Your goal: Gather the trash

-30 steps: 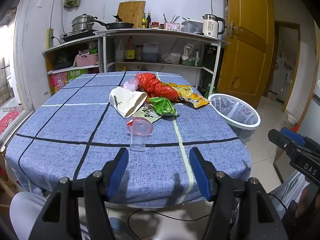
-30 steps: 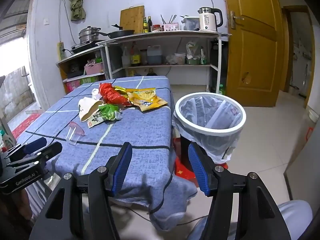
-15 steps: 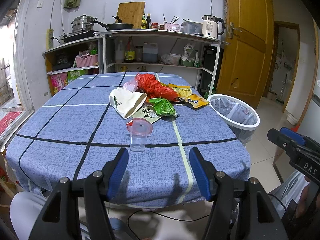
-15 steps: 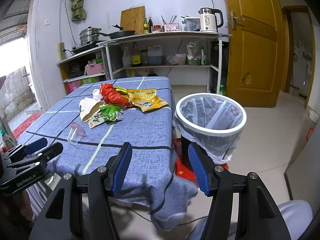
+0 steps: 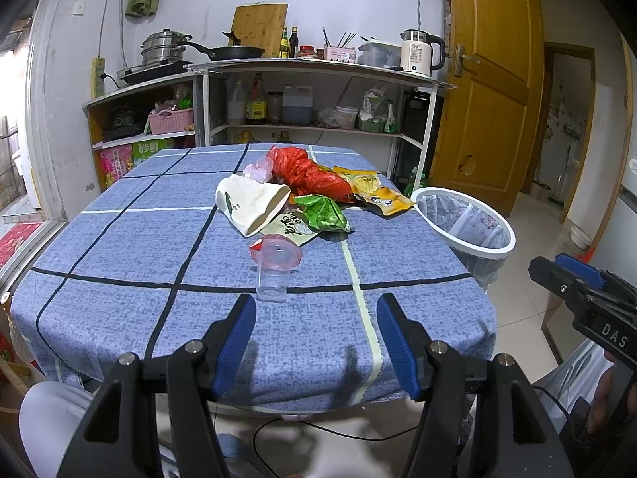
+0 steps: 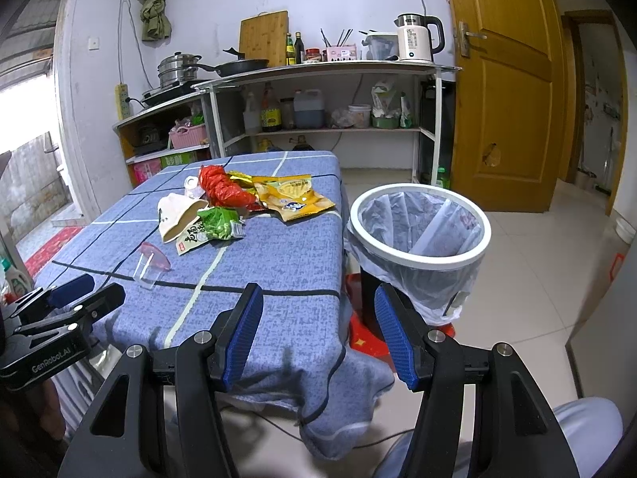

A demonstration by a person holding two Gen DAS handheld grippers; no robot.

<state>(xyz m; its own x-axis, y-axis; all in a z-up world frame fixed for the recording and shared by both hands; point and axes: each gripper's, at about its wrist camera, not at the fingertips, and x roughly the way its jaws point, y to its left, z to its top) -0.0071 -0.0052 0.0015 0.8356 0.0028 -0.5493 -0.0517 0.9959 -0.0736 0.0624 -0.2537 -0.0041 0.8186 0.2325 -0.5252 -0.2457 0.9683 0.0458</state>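
Blue tablecloth [image 5: 119,239] carries wrappers [image 5: 322,211] with unreadable print; my left gripper [image 5: 314,318], marked "GenRobot.AI", and right gripper [image 6: 318,318], marked "DAS", both gape empty.

A: Near edge of surface [image 5: 119,318] bare; only the clear cup [image 5: 274,269] stands before the wrapper pile [image 5: 302,199].

B: Bin [image 6: 418,235] mouth unobstructed, just beside the surface's right edge.

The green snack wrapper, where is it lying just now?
The green snack wrapper lies mid-table on the blue checked cloth, right of the crumpled white paper bag and in front of the red plastic bag.
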